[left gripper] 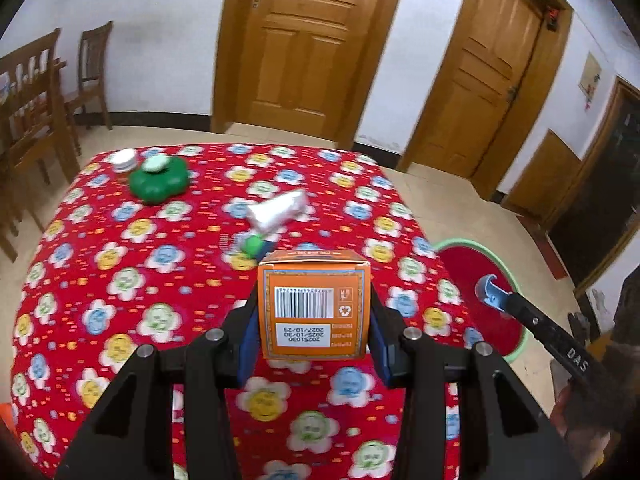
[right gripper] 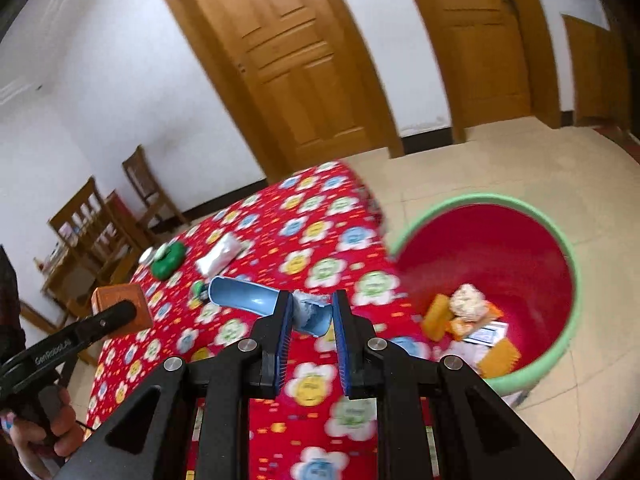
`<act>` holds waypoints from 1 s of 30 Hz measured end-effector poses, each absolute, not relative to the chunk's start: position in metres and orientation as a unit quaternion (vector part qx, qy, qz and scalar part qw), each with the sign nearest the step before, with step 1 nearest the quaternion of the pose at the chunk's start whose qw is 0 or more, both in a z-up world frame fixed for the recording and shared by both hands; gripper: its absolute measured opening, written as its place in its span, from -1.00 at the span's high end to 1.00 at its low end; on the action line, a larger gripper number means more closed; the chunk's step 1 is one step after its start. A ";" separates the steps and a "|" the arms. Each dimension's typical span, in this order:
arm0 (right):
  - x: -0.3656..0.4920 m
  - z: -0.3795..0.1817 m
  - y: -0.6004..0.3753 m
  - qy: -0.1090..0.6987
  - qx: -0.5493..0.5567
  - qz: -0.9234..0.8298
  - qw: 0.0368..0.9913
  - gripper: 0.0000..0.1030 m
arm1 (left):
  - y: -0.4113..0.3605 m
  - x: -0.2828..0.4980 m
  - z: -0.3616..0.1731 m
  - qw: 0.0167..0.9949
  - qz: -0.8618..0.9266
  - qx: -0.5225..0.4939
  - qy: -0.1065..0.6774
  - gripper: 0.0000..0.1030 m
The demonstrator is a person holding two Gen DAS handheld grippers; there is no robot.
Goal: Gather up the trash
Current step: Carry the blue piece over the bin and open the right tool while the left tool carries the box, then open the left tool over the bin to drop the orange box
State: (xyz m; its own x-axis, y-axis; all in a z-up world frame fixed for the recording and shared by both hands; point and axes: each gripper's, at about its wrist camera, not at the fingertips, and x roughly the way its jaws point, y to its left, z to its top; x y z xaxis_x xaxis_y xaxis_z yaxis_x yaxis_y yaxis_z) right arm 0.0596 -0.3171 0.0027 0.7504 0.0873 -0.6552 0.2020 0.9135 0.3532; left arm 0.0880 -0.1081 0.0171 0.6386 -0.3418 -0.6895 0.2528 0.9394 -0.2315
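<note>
My left gripper (left gripper: 314, 312) is shut on an orange carton with a barcode (left gripper: 313, 304) and holds it above the flowered red table (left gripper: 120, 280). The carton also shows at the left of the right wrist view (right gripper: 120, 306). My right gripper (right gripper: 312, 312) is shut on a light blue plastic piece (right gripper: 244, 294) above the table's right edge; the piece also shows in the left wrist view (left gripper: 490, 290). A red bin with a green rim (right gripper: 490, 280) stands on the floor right of the table, holding trash (right gripper: 468, 300). A white wrapper (left gripper: 278, 208) and a small green-capped item (left gripper: 252, 245) lie on the table.
A green clover-shaped container (left gripper: 160, 180) and a white lidded jar (left gripper: 124, 160) sit at the table's far left corner. Wooden chairs (left gripper: 36, 92) stand left of the table. Two wooden doors (left gripper: 304, 40) are behind it. The bin also shows in the left wrist view (left gripper: 472, 264).
</note>
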 end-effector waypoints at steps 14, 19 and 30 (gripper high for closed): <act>0.033 -0.026 -0.399 0.351 0.257 -0.137 0.890 0.60 | -0.194 0.092 0.003 0.881 -0.242 -0.020 0.407 0.12; 0.033 -0.039 -0.412 0.361 0.269 -0.152 0.880 0.56 | -0.215 0.097 -0.003 0.873 -0.257 -0.011 0.414 0.11; 0.026 -0.045 -0.427 0.358 0.270 -0.166 0.878 0.53 | -0.263 0.098 -0.009 0.859 -0.297 0.020 0.416 0.12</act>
